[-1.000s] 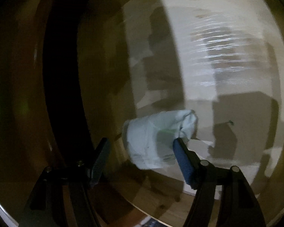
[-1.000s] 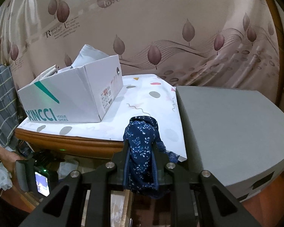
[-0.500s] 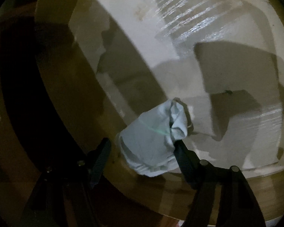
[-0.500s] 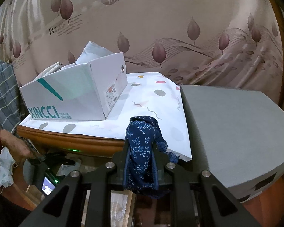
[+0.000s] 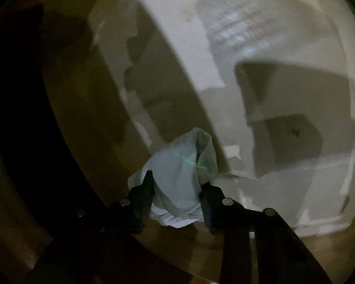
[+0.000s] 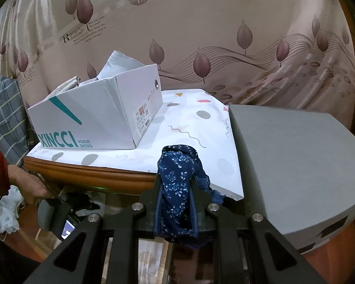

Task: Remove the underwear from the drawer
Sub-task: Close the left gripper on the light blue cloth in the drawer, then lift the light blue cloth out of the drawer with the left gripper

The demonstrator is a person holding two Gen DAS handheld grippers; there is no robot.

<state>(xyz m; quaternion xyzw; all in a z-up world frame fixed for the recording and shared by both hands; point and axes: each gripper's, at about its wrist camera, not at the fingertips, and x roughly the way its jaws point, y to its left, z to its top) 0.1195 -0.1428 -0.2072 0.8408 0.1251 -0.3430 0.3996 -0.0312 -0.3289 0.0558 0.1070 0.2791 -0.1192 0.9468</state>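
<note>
A pale blue piece of underwear [image 5: 177, 161] lies bunched in the dim drawer, against its wooden side wall [image 5: 82, 118]. My left gripper [image 5: 177, 179] reaches down into the drawer. Its jaws are closing, and both pads press into the cloth between them. In the right wrist view my right gripper [image 6: 176, 182] is shut on dark blue underwear [image 6: 177, 163] with a small white print and a lace edge. It holds the cloth in the air in front of the table.
The drawer bottom [image 5: 284, 189] has a torn white lining. A white shoe box [image 6: 94, 123] with cloth in it stands on the patterned tablecloth [image 6: 189, 123], and a grey block [image 6: 295, 153] lies to its right. A person's hand [image 6: 28, 187] is at the lower left, a curtain behind.
The left jaws have narrowed from wide apart to pinching the pale underwear, and the gripper has rolled and sunk toward it. The right gripper and its dark blue cloth have kept still.
</note>
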